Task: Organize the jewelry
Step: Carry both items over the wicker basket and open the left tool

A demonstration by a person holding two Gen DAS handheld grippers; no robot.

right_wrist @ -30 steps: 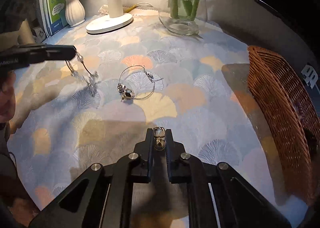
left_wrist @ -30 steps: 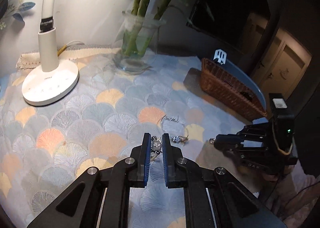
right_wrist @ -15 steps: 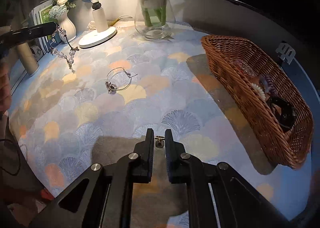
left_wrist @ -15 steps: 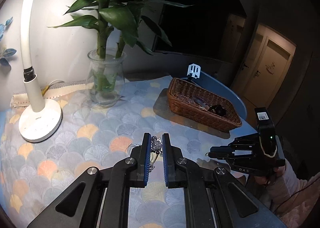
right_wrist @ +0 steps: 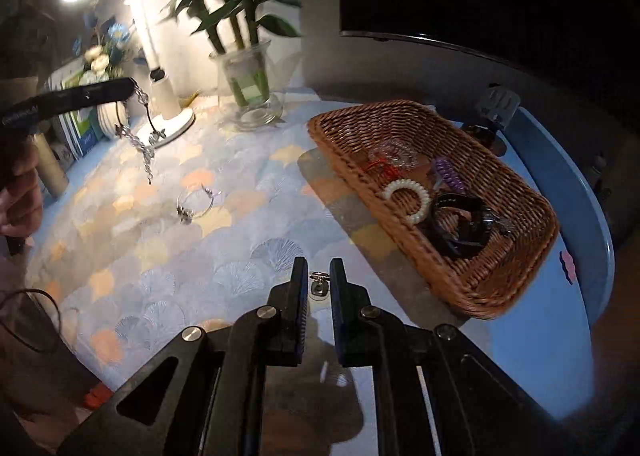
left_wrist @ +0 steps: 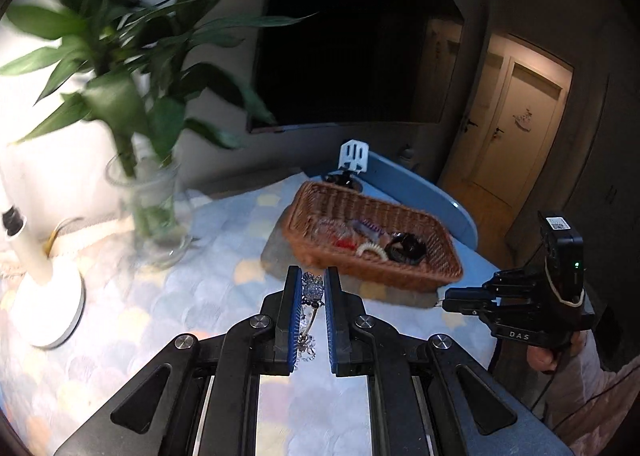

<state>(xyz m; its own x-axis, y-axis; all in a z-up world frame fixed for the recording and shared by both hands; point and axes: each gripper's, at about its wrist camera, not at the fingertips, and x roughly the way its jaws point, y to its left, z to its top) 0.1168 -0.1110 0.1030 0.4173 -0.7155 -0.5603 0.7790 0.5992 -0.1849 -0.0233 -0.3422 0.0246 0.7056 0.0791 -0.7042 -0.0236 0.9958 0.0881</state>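
Observation:
My left gripper point(left_wrist: 313, 283) is shut on a crystal bead bracelet point(left_wrist: 312, 290), held high above the table; from the right wrist view the bracelet point(right_wrist: 142, 136) dangles from that gripper point(right_wrist: 130, 87). My right gripper point(right_wrist: 319, 274) is shut on a small metal clasp charm point(right_wrist: 319, 287), just left of the wicker basket point(right_wrist: 472, 284). The basket point(left_wrist: 316, 252) holds hair ties, a white coil tie point(right_wrist: 408, 198) and a black band point(right_wrist: 460, 220). A thin silver bangle point(right_wrist: 198, 204) lies on the patterned cloth. The right gripper also shows in the left wrist view point(left_wrist: 444, 302).
A glass vase with bamboo point(right_wrist: 248, 92) and a white desk lamp point(right_wrist: 168, 96) stand at the back. A white vase with flowers point(right_wrist: 96, 60) and books are at the far left. The blue table edge point(right_wrist: 576, 192) curves behind the basket.
Both grippers have risen and turned toward the basket, each still holding its piece. The bangle stays on the cloth.

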